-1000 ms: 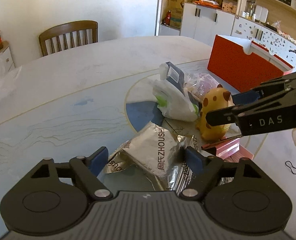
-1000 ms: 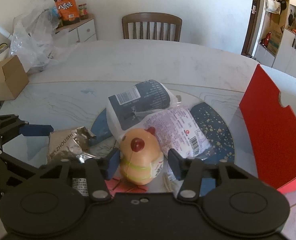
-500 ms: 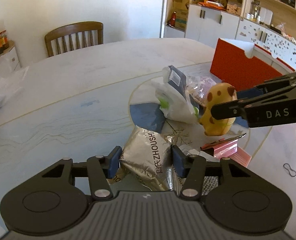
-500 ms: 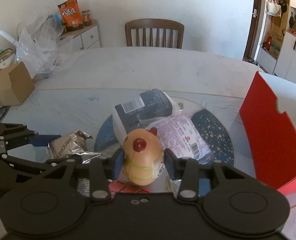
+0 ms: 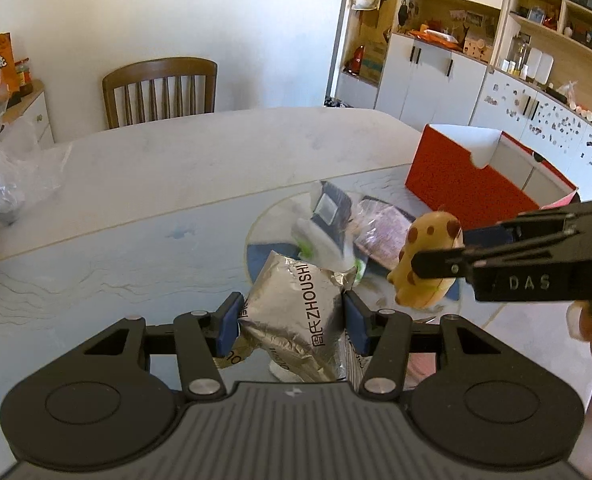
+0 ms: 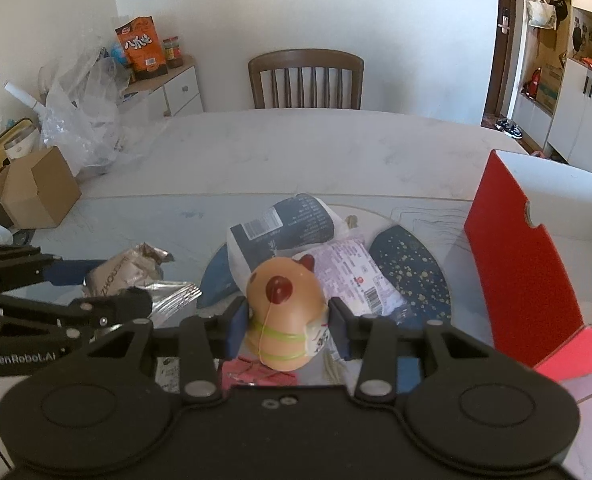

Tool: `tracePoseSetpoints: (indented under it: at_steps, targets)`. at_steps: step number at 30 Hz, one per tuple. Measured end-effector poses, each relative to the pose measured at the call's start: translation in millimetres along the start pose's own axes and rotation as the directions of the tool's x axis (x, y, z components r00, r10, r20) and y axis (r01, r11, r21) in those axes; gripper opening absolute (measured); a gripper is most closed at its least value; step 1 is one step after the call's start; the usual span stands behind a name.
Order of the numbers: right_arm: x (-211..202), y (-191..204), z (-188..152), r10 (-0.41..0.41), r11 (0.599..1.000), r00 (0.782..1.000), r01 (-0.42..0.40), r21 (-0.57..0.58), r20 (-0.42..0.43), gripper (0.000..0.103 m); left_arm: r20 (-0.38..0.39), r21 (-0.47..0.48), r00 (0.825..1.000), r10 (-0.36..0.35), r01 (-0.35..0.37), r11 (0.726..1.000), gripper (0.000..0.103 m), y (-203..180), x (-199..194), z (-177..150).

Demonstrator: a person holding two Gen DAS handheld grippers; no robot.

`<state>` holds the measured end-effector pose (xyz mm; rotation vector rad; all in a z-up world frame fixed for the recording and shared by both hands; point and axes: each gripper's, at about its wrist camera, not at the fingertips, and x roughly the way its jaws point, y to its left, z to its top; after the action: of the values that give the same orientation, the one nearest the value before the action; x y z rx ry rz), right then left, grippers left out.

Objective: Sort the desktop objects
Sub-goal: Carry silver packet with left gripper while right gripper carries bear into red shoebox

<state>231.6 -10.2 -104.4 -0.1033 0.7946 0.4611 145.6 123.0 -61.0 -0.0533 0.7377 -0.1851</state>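
my left tool (image 5: 290, 322) grips the silver snack bag (image 5: 296, 312), my right tool (image 6: 288, 326) pinches the yellow toy (image 6: 286, 312), both lifted clear of the surface (image 5: 156, 184), likely bound for the red box (image 6: 527, 280).

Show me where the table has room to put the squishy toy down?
Bare marble table stretches between the brown wooden chair and the pile of snack packets. The round glass centre is crowded; the open red cardboard box blocks the right.
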Motion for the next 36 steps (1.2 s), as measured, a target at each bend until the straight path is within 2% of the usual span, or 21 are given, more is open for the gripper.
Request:
tracePoseSetpoints:
  at_steps: [8, 18, 28, 36]
  targets:
    - [-20.3, -11.6, -5.1, 0.000, 1.000, 1.000, 0.000, 0.003, 0.002, 0.043, 0.003, -0.020, 1.000, -0.017, 0.017, 1.000, 0.052, -15.9, -10.8, 9.1]
    - [-53.8, -44.9, -0.4, 0.015, 1.000, 0.999, -0.015, 0.018, 0.042, 0.043, 0.019, -0.014, 0.999, -0.038, 0.038, 0.999, 0.052, -52.0, -21.5, 25.7]
    - [-88.4, -108.2, 7.1, -0.004, 1.000, 0.997, 0.004, 0.009, 0.081, 0.043, 0.048, -0.004, 0.997, -0.058, 0.059, 0.998, 0.052, -99.6, -20.9, 51.2]
    - [-99.8, -159.3, 16.6, -0.023, 1.000, 0.996, 0.022, 0.008, 0.091, 0.043, 0.064, 0.020, 0.994, -0.085, 0.084, 0.996, 0.052, -148.7, -3.2, 72.5]
